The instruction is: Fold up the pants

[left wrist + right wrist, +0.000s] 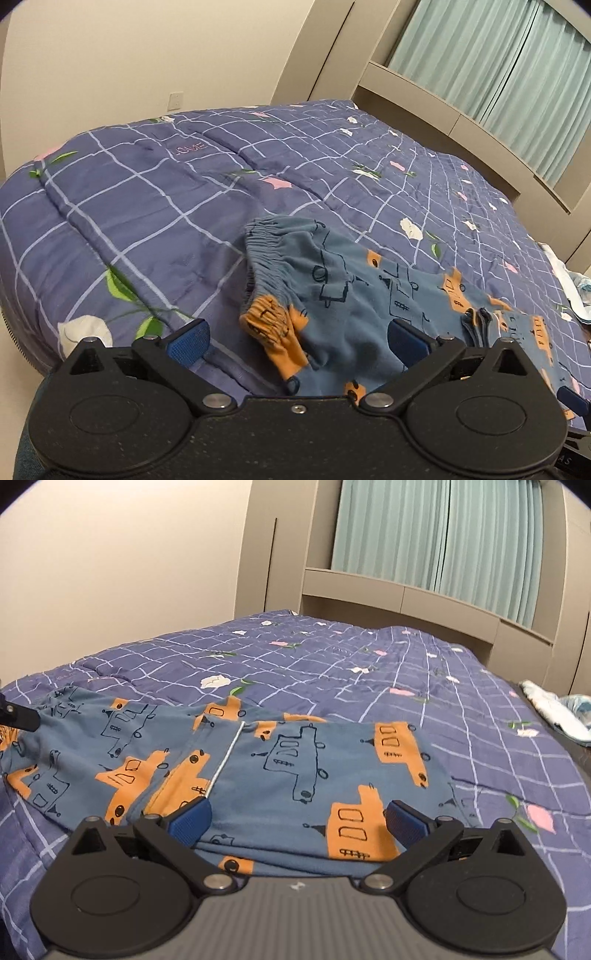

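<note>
Pants of soft blue cotton [280, 771], printed with orange and outlined cartoon vehicles, lie on a bed covered by a purple quilt with a white grid and small flowers [155, 206]. They sit near the front edge of the bed, stretched sideways – the gathered elastic waistband [273, 240] at the left end, the legs running off to the right.

From the left wrist view, the left tongs [297, 338] are spread wide, with blue ribbed pads on black arms. They hover low over the waistband end of the pants, pinching nothing. One pad [190, 338] sits over bare quilt just left of the garment; the other is over the blue fabric. An orange, crumpled patch of cloth [269, 321] shows just beside the waistband, between the two pads.

From the right wrist view, the right tongs [297, 818] are also spread wide and hold nothing. They hang just above the leg end of the pants, where a layer of fabric is folded over the rest, its edge marked by a thin white line of stitching [229, 753]. A black part of the left tool shows at the far left edge of this view, touching or just above the cloth – I cannot tell which.

Behind the bed stand a beige wooden headboard unit [388, 590] and pale teal curtains [443, 531]. A plain cream wall [129, 554] is to the left. A white and light blue bundle of cloth [557, 709] lies at the bed's right edge.
</note>
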A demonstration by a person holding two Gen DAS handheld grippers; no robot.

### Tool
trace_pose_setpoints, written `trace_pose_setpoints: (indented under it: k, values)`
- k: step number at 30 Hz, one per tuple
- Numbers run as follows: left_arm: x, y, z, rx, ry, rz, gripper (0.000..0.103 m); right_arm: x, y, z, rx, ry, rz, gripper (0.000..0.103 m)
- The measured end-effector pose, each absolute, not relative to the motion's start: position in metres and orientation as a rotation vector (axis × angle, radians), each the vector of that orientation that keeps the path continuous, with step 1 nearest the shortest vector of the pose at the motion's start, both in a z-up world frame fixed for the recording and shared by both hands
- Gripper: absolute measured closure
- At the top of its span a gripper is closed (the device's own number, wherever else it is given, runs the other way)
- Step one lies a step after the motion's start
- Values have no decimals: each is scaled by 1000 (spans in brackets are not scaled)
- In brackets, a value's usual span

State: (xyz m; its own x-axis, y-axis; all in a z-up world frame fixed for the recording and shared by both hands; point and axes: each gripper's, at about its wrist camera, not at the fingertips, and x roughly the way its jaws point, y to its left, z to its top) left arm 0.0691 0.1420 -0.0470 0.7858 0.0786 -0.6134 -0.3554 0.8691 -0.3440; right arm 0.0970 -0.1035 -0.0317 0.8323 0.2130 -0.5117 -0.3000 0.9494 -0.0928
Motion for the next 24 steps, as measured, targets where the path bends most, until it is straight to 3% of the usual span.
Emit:
trace_pose_setpoints:
  k: [13,24]
  values:
    - [67,75,-37,-150,496,78,1,100,-107,-37,-148,534,277,0]
    - [67,133,-51,-417,539,265,1,100,-107,-37,-141,536,278,0]
